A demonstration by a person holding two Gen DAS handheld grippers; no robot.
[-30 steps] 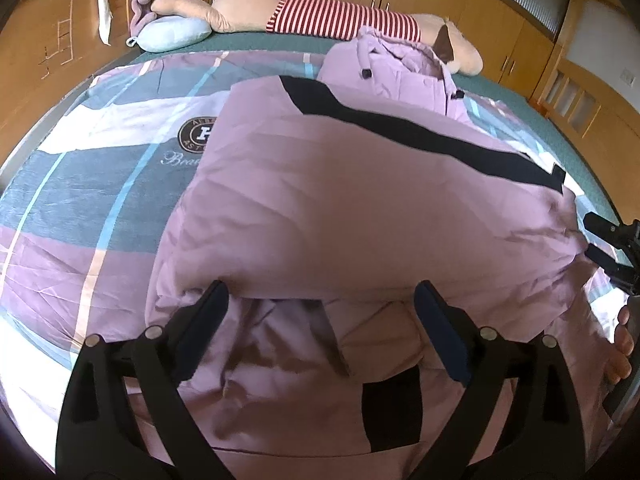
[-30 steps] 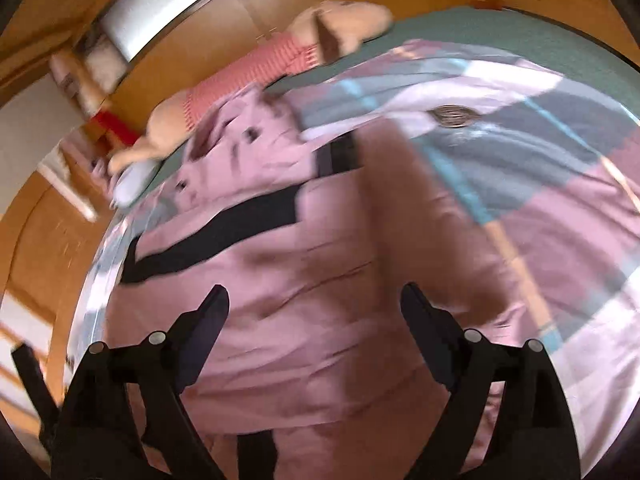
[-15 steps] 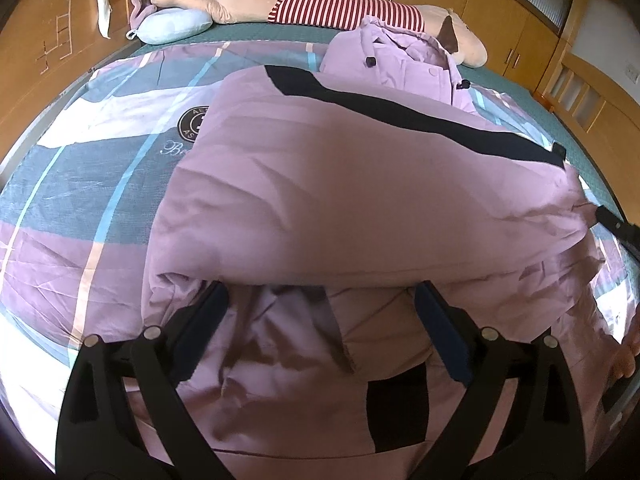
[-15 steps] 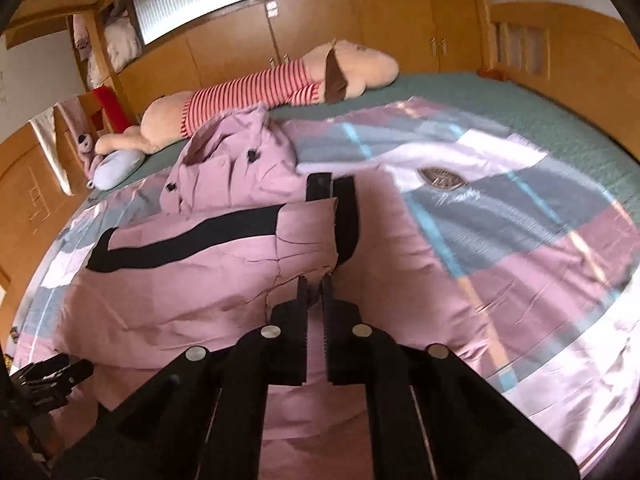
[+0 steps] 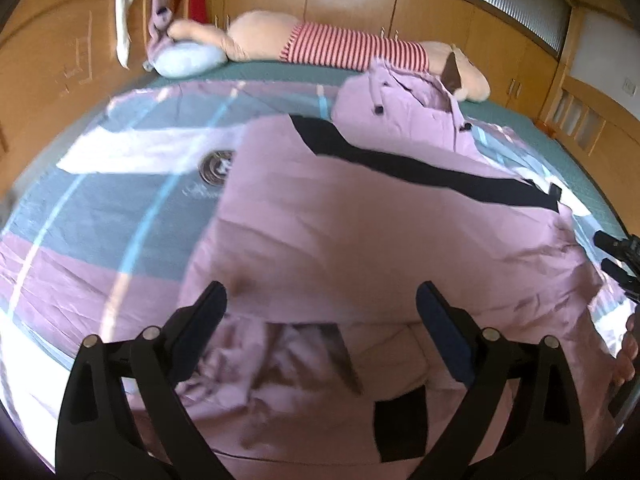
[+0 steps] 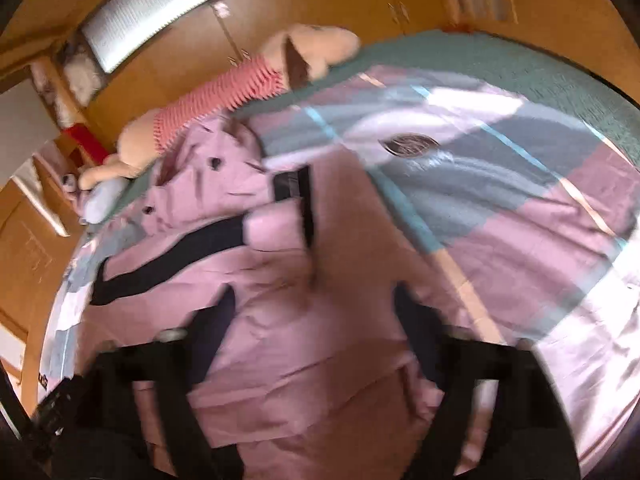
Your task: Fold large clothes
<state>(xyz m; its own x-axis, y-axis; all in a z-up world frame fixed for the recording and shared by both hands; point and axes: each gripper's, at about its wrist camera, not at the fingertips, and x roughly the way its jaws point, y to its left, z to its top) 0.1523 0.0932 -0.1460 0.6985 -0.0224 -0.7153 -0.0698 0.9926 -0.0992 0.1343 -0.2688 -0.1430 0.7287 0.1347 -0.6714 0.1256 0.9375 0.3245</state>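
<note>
Beneath both tools: coat [image 5: 360,232], mauve-pink with black bands and dark buttons. Under it: quilt [image 5: 100,216], blocks of pink, grey-blue and white, thin light-blue stripes, round dark crest. Beyond the coat: teal sheet [image 5: 280,70]; plush toy [image 5: 320,40], beige with red-and-white striped shirt, brown ear; pale blue pillow [image 5: 188,60]. Tools: left [image 5: 320,312] black with navy pads; right [image 6: 316,308] black. Behind: orange-brown wooden cupboards [image 5: 352,8].

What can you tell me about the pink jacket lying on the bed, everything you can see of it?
The pink jacket is a large lilac garment of thin, creased cloth with black bands and dark snaps on its hood. It lies flat on the striped bedspread, a sleeve folded across the body, the hood toward the plush toy. Both claws, left and right, hover open above it, gripping nothing.
</note>
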